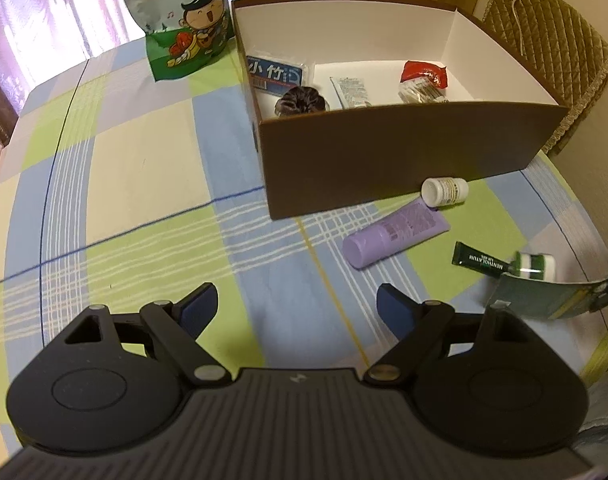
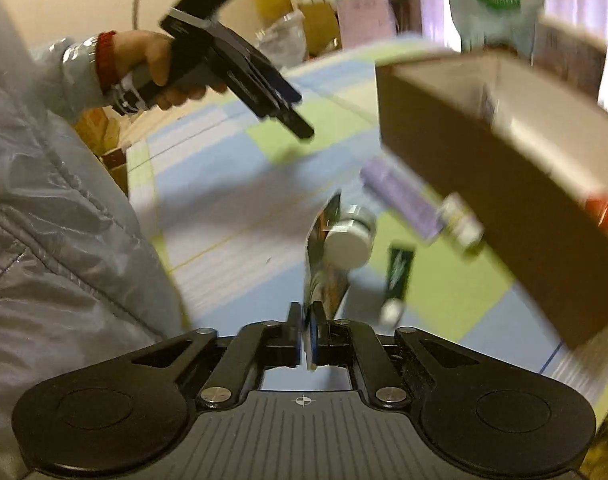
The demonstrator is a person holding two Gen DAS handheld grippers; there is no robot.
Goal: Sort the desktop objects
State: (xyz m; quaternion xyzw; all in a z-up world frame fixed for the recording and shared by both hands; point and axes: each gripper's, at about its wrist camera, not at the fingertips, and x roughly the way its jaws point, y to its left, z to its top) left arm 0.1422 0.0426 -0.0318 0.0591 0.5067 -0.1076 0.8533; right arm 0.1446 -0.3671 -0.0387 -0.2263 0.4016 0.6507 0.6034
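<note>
Checked cloth in blue, green and cream covers the worktop [image 1: 136,184], with a brown cardboard box [image 1: 403,160] standing towards its far side and a cartoon-printed snack bag [image 1: 188,28] just beyond the box's left corner.

The right gripper [image 2: 305,334] is pressed together on the edge of a thin, flat packet [image 2: 323,264], which stands up on edge between the pads. That view is smeared by motion, so the packet's print is hard to read; it looks like a glossy card with dark green and yellow on it. Seen from the left wrist, the same packet [image 1: 543,298] shows at the right edge, low over the cloth and apart from the box.

The grip is only on a narrow margin, so a quick swing towards the box could let the packet twist or slide out. It also hangs very near a small white-capped jar [image 2: 349,240] and a dark green tube [image 1: 481,262]; a low pass could knock them rolling. A purple tube [image 1: 395,234] and a white pill bottle [image 1: 443,191] lie just beside the box's front wall and could be clipped too.

The left gripper [image 1: 296,306] is spread wide, holding nothing, above bare cloth.
</note>
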